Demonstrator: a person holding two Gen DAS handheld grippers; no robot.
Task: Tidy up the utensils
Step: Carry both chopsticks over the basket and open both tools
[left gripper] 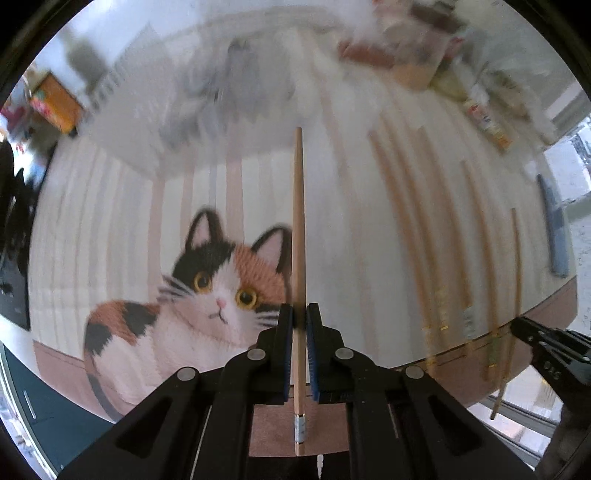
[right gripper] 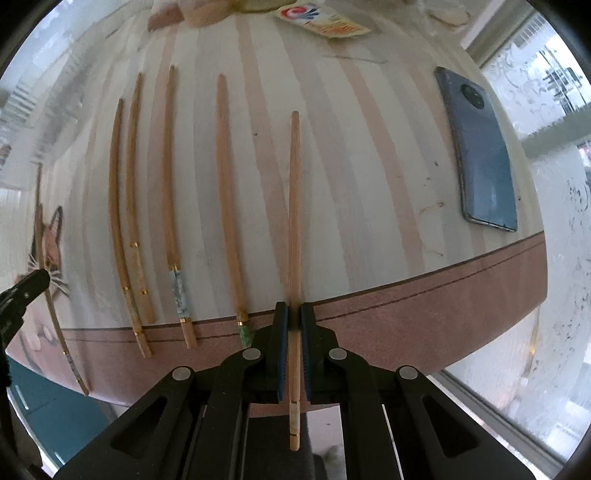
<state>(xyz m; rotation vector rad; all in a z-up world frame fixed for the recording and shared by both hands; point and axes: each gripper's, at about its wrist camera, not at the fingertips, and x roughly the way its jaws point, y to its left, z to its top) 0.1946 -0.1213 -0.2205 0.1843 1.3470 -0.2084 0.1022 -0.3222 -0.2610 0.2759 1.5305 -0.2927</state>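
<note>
Left gripper (left gripper: 300, 314) is clamped on a wooden chopstick (left gripper: 297, 236), blue pads tight on both sides, stick running from 6 o'clock straight up to 12 in the left wrist view, banded end poking out below the jaws toward the camera. Behind it, the mat's calico cat print (left gripper: 177, 295) sits at about 9 o'clock of the tips; that view is motion-blurred past the cat. Right gripper (right gripper: 294, 317) is likewise closed on a second chopstick (right gripper: 294, 206), pale banded end toward the camera at 6, thin tip at 12, held over the striped placemat (right gripper: 351, 184) and its pink border (right gripper: 424, 295). On the mat, at 9 to 11 o'clock of the right tips, four loose chopsticks lie roughly parallel: nearest one with a green end (right gripper: 229, 206) overhanging the border, then one with a marbled band (right gripper: 173, 206), then a close pair with gold rings (right gripper: 127, 206), just beside each other, can't tell if touching. Far left edge of the right wrist view: the left gripper's black tip at 9 o'clock with its own stick running down past it. Well apart at 2 o'clock lies a dark blue phone (right gripper: 480, 155), back up, camera bump at the far end. Farther off at 12, a printed packet (right gripper: 325, 18) at the mat's far side; clutter beyond is too blurred to name.
</note>
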